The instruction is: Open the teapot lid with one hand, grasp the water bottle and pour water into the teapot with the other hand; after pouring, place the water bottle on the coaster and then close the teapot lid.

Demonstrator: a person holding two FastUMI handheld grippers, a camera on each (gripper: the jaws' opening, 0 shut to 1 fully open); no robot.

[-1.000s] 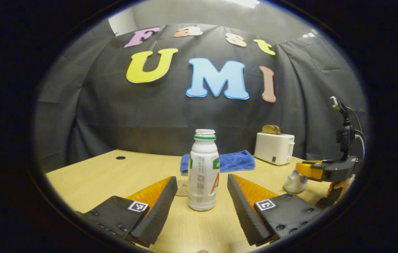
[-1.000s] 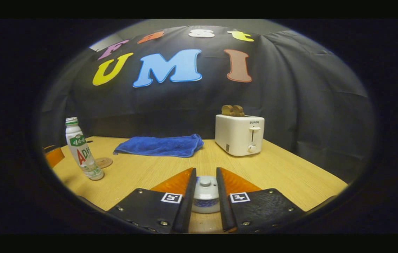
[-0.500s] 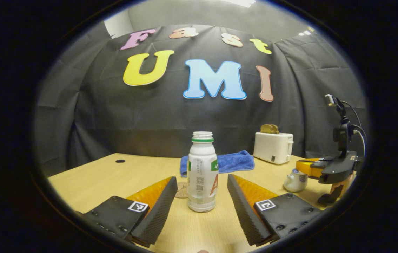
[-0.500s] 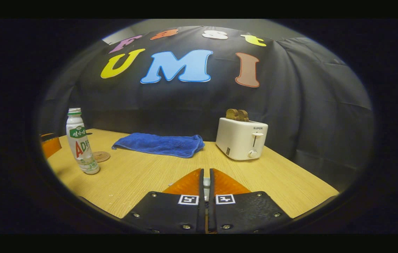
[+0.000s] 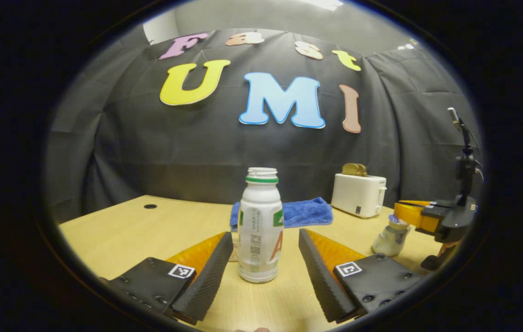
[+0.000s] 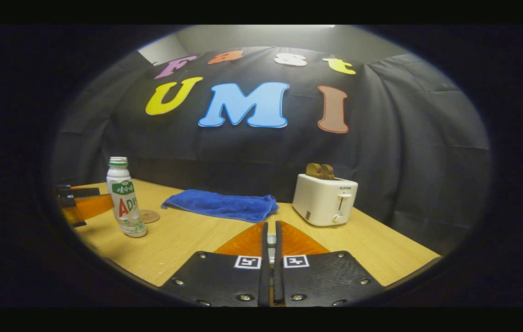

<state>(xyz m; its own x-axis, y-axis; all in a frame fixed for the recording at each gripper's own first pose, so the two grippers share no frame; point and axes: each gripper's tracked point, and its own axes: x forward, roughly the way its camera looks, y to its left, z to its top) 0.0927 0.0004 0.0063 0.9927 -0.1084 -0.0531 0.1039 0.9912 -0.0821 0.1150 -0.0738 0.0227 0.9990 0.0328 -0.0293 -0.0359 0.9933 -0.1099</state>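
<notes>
In the left gripper view, my left gripper (image 5: 265,258) stands with its fingers wide apart at the bottom of the frame, the uncapped water bottle (image 5: 258,226) upright on the table (image 5: 118,230) between them, touching neither. Behind the bottle at centre lies a blue towel (image 5: 305,211), with a white toaster (image 5: 359,193) to its right. At the right edge, my right gripper (image 5: 411,216) hangs just above the open teapot (image 5: 390,237). In the right gripper view, the bottle stands at lower left with the round coaster (image 6: 150,216) just beside it; at bottom centre my right gripper's fingers (image 6: 264,258) are pressed nearly together on the knob of the teapot lid (image 6: 271,240).
</notes>
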